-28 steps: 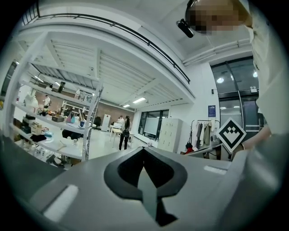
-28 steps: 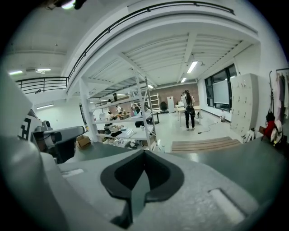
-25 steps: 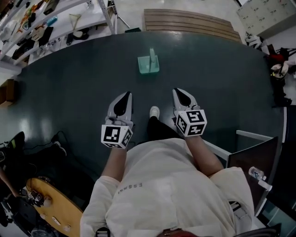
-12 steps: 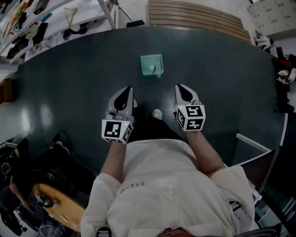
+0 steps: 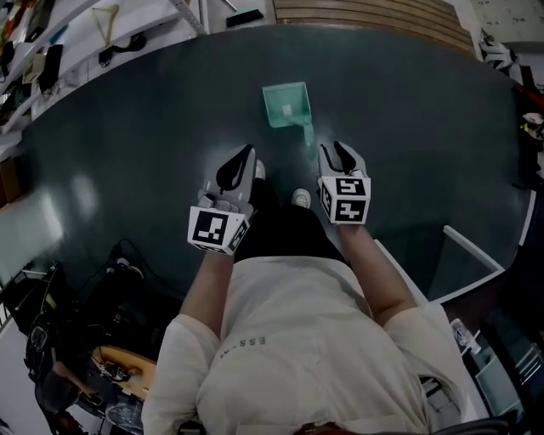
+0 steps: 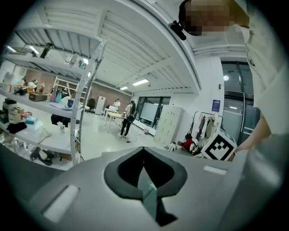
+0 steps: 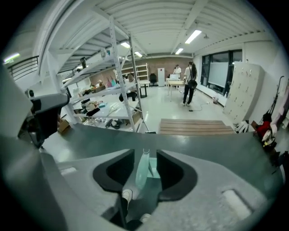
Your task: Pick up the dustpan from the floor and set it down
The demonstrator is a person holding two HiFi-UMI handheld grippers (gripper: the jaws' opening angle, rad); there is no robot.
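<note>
- I see the dustpan [image 5: 286, 104] lying flat on the dark floor [image 5: 127, 161], straight ahead of me. Its handle trails back toward my right side.
- The right gripper [image 5: 337, 149] is angled down just short of the end of that handle and a little to its right, not touching it.
- Its jaws have just been opening and now stand apart, with nothing pinched. In the right gripper view the handle of the dustpan [image 7: 145, 169] shows through the gap, lying on the floor beyond the tips.
- The left gripper [image 5: 245, 158] is clenched, tips together and empty. It hangs near the dustpan's near left corner, clear of it.
- In the left gripper view a sliver of the dustpan [image 6: 148, 191] shows below the closed tips.
- One shoe [image 5: 301, 198] sits between the two grippers. The other shoe [image 5: 258, 170] peeks out beside the left gripper.
- There is bare floor all round the dustpan, to the left, to the right and beyond it.
- The dark floor ends in a curved edge at the far side, with wooden boards [image 5: 374, 10] just past it.
- Shelves [image 5: 51, 51] line the far left edge.
- A white frame [image 5: 450, 231] stands close by on my right, and a dark tangle of cables and gear [image 5: 85, 289] crowds the near left.
</note>
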